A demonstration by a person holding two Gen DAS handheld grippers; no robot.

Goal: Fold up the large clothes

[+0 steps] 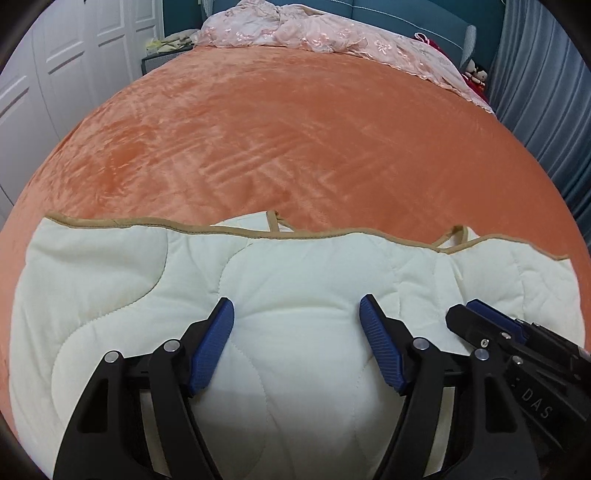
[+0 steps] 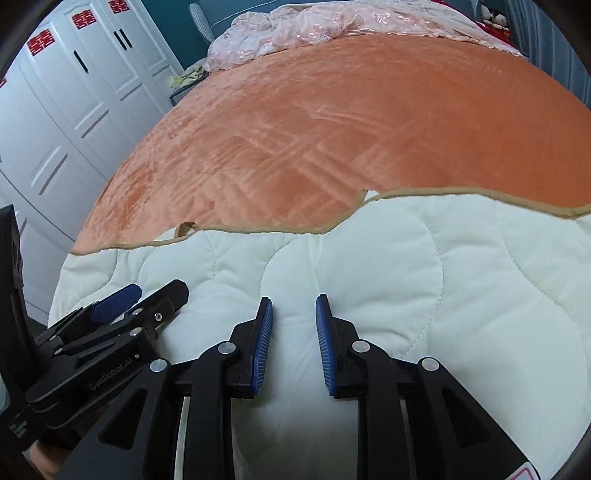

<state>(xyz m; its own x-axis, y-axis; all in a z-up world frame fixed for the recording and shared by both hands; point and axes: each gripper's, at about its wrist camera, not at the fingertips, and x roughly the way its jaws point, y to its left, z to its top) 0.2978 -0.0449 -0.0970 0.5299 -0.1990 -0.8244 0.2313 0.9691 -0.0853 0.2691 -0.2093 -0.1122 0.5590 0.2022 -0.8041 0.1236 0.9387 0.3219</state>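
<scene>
A large cream quilted garment (image 1: 303,266) with tan binding and small tan loops lies spread flat on the near part of the orange bed cover (image 1: 280,122). My left gripper (image 1: 295,306) hovers over its middle, open wide, blue pads apart and nothing between them. The right gripper (image 1: 476,314) shows close beside it on the right. In the right wrist view, the right gripper (image 2: 293,301) stands over the same garment (image 2: 424,258) with a narrow gap between its pads, open and pinching no cloth. The left gripper (image 2: 155,291) sits just to its left.
A crumpled pink lace spread (image 1: 317,33) lies at the head of the bed. White wardrobe doors (image 2: 74,110) with red paper cut-outs stand on the left, blue-grey curtains (image 1: 546,92) on the right. Plush toys (image 1: 476,72) sit in the far right corner.
</scene>
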